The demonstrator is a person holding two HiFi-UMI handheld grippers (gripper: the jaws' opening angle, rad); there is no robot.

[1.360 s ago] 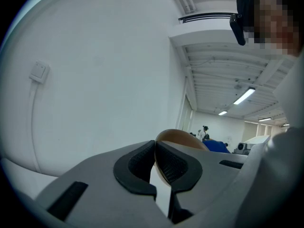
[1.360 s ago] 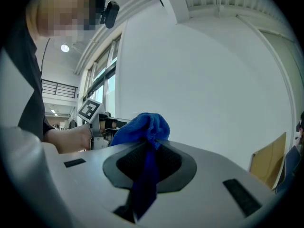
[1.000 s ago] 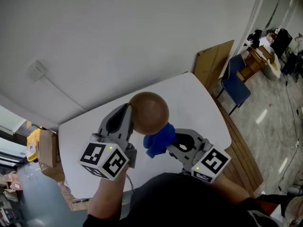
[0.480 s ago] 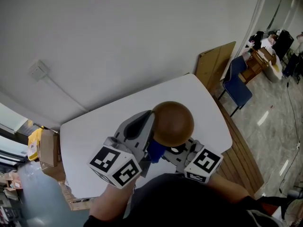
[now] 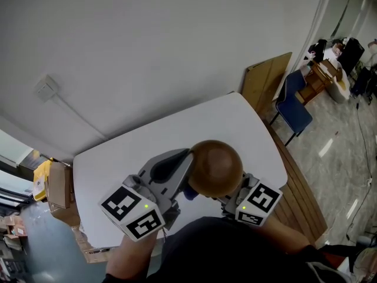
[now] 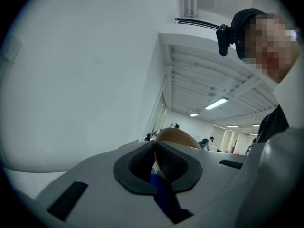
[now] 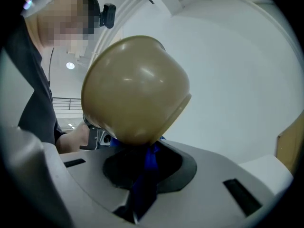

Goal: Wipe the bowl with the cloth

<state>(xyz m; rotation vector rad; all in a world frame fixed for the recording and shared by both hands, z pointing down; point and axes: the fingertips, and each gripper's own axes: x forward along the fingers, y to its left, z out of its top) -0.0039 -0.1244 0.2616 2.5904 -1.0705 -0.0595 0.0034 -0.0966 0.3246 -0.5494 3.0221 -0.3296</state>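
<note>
In the head view my left gripper (image 5: 189, 168) holds a brown bowl (image 5: 215, 166) in the air over the white table (image 5: 247, 128). It is shut on the bowl's rim (image 6: 156, 148), and the bowl's round back (image 6: 176, 137) shows beyond the jaws. My right gripper (image 7: 149, 152) is shut on a blue cloth (image 7: 145, 177) right under the bowl (image 7: 135, 89), and the cloth touches the bowl's underside. From the head camera the bowl hides most of the right gripper (image 5: 240, 194), and only a scrap of the cloth (image 5: 188, 193) shows.
A wooden board (image 5: 265, 78) leans at the table's far right, with a blue chair (image 5: 294, 108) beside it. Cardboard boxes (image 5: 56, 184) stand off the table's left edge. A plain white wall fills the background.
The left gripper has carried the bowl to the right and nearer the person, over the right gripper. The cloth, plainly seen before, is now almost covered by the bowl.
</note>
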